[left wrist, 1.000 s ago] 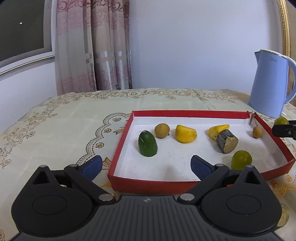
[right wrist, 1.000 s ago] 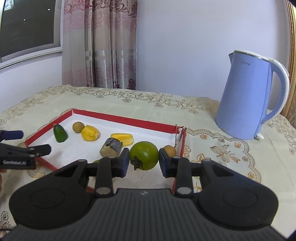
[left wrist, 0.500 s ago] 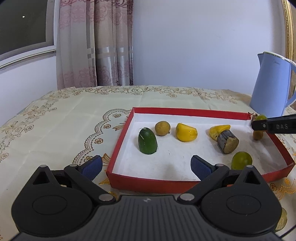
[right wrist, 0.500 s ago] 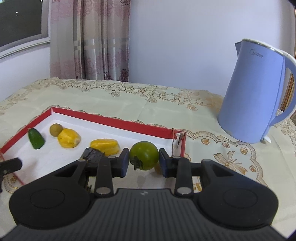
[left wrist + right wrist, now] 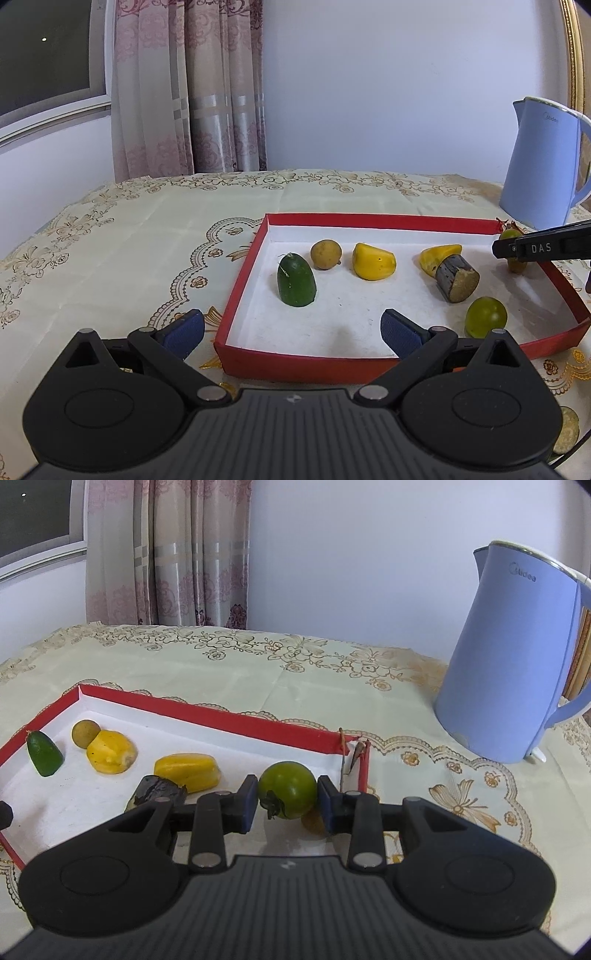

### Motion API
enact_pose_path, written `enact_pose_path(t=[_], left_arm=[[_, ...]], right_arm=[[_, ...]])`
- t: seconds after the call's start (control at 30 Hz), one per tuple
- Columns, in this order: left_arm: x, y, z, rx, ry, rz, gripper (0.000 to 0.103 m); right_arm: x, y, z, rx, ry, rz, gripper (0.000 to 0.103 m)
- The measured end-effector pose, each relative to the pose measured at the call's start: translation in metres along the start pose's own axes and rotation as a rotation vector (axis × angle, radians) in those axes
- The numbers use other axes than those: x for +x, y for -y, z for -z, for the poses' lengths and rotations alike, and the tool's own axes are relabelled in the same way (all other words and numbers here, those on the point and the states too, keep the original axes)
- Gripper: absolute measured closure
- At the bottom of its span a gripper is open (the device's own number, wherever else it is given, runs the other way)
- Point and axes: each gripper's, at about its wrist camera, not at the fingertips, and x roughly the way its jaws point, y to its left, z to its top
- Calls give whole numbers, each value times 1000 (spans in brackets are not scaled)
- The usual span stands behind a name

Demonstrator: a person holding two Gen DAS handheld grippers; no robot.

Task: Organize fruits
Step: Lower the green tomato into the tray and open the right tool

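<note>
A red-walled white tray (image 5: pixel 255 254) (image 5: pixel 236 722) holds a dark green piece (image 5: pixel 296 281) (image 5: pixel 44 754), a small brown round fruit (image 5: pixel 325 254) (image 5: pixel 84 733), two yellow pieces (image 5: pixel 373 260) (image 5: pixel 187 771), a dark stub (image 5: pixel 456 283) (image 5: pixel 155 793) and a light green ball (image 5: pixel 485 321). My right gripper (image 5: pixel 287 802) is shut on a green tomato-like fruit (image 5: pixel 288 788), held above the tray's far right corner; its arm shows in the left wrist view (image 5: pixel 543 247). My left gripper (image 5: pixel 291 330) is open and empty over the tray's near edge.
A blue electric kettle (image 5: pixel 539 162) (image 5: pixel 513 653) stands on the embroidered tablecloth (image 5: pixel 147 236) right of the tray. A small brown fruit (image 5: pixel 313 820) lies under the held fruit. Curtain and wall are behind the table.
My right gripper has carried the green fruit leftward over the tray's right corner. My left gripper has stayed open and moved little.
</note>
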Motion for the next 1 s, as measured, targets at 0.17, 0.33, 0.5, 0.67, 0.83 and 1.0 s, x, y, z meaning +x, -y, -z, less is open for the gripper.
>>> enact_pose_path(t=[0.17, 0.33, 0.5, 0.67, 0.83, 1.0], left_arm=[[0, 1, 0, 5, -1, -2, 1], [0, 0, 1, 5, 0, -4, 1], [0, -1, 1, 3, -1, -5, 1], [-3, 2, 2, 31, 8, 51, 1], [-11, 11, 1, 94, 40, 80, 1], [-35, 17, 3, 139, 76, 101, 1]], right_arm=[[-1, -1, -1, 4, 6, 2, 52], [-10, -2, -3, 4, 39, 17, 48], [-39, 2, -1, 1, 80, 32, 48], [-92, 9, 14, 22, 150, 30, 42], [-144, -3, 43, -16, 203, 28, 28], [-175, -20, 75, -82, 221, 80, 22]])
